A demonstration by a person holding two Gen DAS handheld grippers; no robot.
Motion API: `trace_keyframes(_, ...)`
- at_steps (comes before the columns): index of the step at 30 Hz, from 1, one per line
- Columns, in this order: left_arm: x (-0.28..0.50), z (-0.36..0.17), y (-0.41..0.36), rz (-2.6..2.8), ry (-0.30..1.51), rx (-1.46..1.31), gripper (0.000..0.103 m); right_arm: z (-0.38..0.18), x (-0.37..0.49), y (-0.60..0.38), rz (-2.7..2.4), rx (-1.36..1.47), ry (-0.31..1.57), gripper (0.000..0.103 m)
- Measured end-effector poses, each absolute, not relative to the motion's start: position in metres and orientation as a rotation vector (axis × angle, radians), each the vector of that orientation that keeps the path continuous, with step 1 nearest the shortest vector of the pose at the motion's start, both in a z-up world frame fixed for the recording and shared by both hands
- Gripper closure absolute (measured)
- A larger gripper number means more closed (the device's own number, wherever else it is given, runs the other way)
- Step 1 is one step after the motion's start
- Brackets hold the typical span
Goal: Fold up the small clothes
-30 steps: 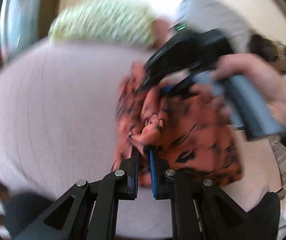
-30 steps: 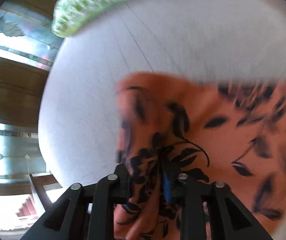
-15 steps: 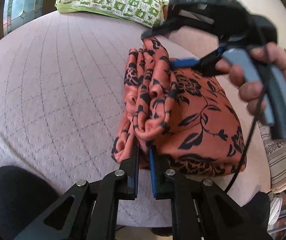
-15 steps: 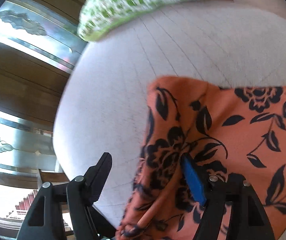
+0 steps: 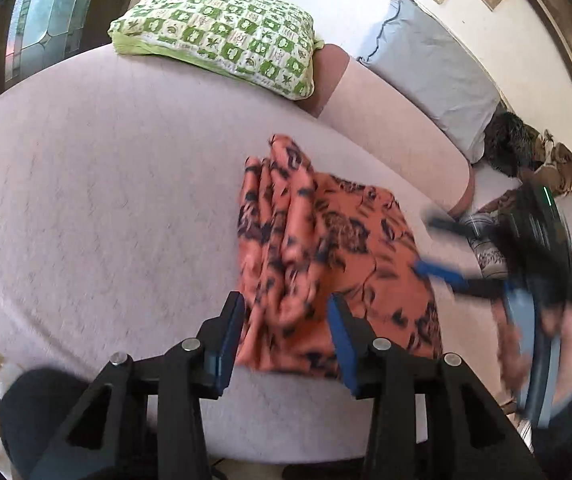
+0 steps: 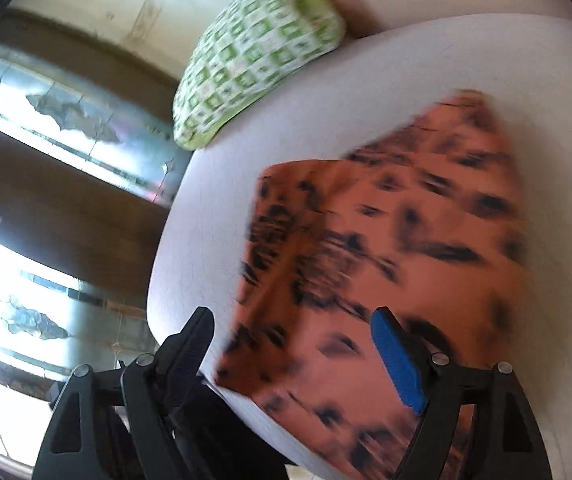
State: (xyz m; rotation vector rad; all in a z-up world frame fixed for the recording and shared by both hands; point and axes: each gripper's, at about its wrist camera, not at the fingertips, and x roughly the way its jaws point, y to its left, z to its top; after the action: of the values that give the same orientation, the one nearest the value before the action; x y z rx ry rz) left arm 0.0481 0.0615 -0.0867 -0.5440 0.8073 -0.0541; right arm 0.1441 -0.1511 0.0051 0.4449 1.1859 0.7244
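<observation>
An orange garment with black flower print [image 5: 334, 256] lies folded on the pale pink sofa seat [image 5: 97, 200]; its left edge is bunched in ridges. My left gripper [image 5: 286, 312] is open, jaws either side of the garment's near edge, holding nothing. My right gripper [image 6: 294, 328] is open above the garment [image 6: 386, 248], which is blurred in the right wrist view. In the left wrist view the right gripper [image 5: 442, 248] shows blurred at the garment's right side, held by a hand.
A green and white checked pillow [image 5: 221, 36] lies at the far end of the seat; it also shows in the right wrist view [image 6: 253, 52]. A grey cushion [image 5: 434, 76] leans on the backrest. A window [image 6: 65, 120] stands beyond the sofa's edge.
Both grippers have opened and let go of the garment, which now lies on the seat. The right gripper has pulled back to the right.
</observation>
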Motion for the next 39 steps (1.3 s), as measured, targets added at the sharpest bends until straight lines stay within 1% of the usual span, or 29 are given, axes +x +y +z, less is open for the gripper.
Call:
trace_keyframes(3,0.084,-0.095,0.045,-0.086,0.877,-0.542,0.060,-0.008,0.128,-0.170,0.690,0.497,1.177,0.020)
trace_keyframes(4,0.092,-0.098,0.044,-0.090,0.897,-0.554,0.060,-0.017,0.135,-0.172,0.690,0.518,1.175,0.020)
trace_keyframes(5,0.102,-0.105,0.042,-0.093,0.932,-0.574,0.068,-0.017,0.137,-0.176,0.688,0.540,1.173,0.020)
trace_keyframes(6,0.109,-0.112,0.044,-0.068,0.963,-0.581,0.083,-0.027,0.142,-0.167,0.688,0.558,1.172,0.020)
trace_keyframes(7,0.111,-0.115,0.045,-0.050,0.988,-0.590,0.091,-0.027,0.141,-0.170,0.692,0.574,1.170,0.020)
trace_keyframes(8,0.108,-0.110,0.043,-0.054,0.977,-0.595,0.093,-0.030,0.142,-0.166,0.694,0.580,1.168,0.020)
trace_keyframes(10,0.093,-0.085,0.036,-0.052,0.913,-0.553,0.095,-0.033,0.141,-0.164,0.703,0.585,1.157,0.020)
trace_keyframes(12,0.072,-0.065,0.034,-0.057,0.849,-0.573,0.095,-0.037,0.141,-0.163,0.703,0.582,1.152,0.020)
trace_keyframes(14,0.059,-0.070,0.034,-0.024,0.851,-0.586,0.095,-0.037,0.138,-0.171,0.698,0.587,1.144,0.020)
trace_keyframes(15,0.064,-0.087,0.035,0.002,0.901,-0.577,0.095,-0.038,0.136,-0.175,0.700,0.597,1.140,0.020)
trace_keyframes(17,0.077,-0.132,0.044,0.042,0.991,-0.588,0.094,-0.040,0.135,-0.181,0.690,0.613,1.143,0.020)
trace_keyframes(18,0.078,-0.139,0.047,0.028,0.989,-0.612,0.093,-0.041,0.134,-0.183,0.688,0.615,1.149,0.020)
trace_keyframes(19,0.078,-0.139,0.048,0.019,0.973,-0.621,0.092,-0.040,0.132,-0.186,0.689,0.610,1.149,0.020)
trace_keyframes(22,0.077,-0.109,0.040,-0.017,0.903,-0.532,0.090,-0.035,0.123,-0.192,0.698,0.591,1.122,0.020)
trace_keyframes(24,0.078,-0.093,0.038,-0.033,0.864,-0.502,0.084,-0.037,0.120,-0.194,0.698,0.585,1.130,0.020)
trace_keyframes(25,0.079,-0.089,0.038,-0.039,0.856,-0.499,0.070,-0.038,0.120,-0.194,0.696,0.584,1.133,0.020)
trace_keyframes(26,0.082,-0.089,0.038,-0.024,0.860,-0.486,0.060,-0.040,0.119,-0.194,0.692,0.592,1.133,0.020)
trace_keyframes(30,0.102,-0.078,0.045,-0.022,0.837,-0.449,0.060,-0.044,0.118,-0.188,0.692,0.578,1.145,0.020)
trace_keyframes(32,0.128,-0.084,0.046,-0.060,0.874,-0.459,0.052,-0.050,0.118,-0.186,0.674,0.562,1.155,0.020)
trace_keyframes(33,0.145,-0.092,0.046,-0.072,0.928,-0.454,0.052,-0.053,0.119,-0.185,0.668,0.568,1.162,0.020)
trace_keyframes(34,0.161,-0.102,0.046,-0.062,0.980,-0.437,0.054,-0.058,0.119,-0.185,0.664,0.584,1.172,0.020)
trace_keyframes(35,0.174,-0.112,0.044,-0.063,1.029,-0.424,0.059,-0.063,0.118,-0.185,0.661,0.600,1.182,0.020)
trace_keyframes(36,0.185,-0.117,0.040,-0.075,1.048,-0.415,0.076,-0.066,0.117,-0.184,0.660,0.607,1.188,0.020)
trace_keyframes(37,0.189,-0.114,0.036,-0.077,1.039,-0.395,0.082,-0.070,0.115,-0.183,0.661,0.608,1.198,0.020)
trace_keyframes(38,0.188,-0.104,0.030,-0.095,0.997,-0.358,0.085,-0.072,0.114,-0.183,0.662,0.607,1.202,0.020)
trace_keyframes(39,0.183,-0.088,0.021,-0.119,0.929,-0.296,0.085,-0.074,0.112,-0.184,0.666,0.603,1.206,0.020)
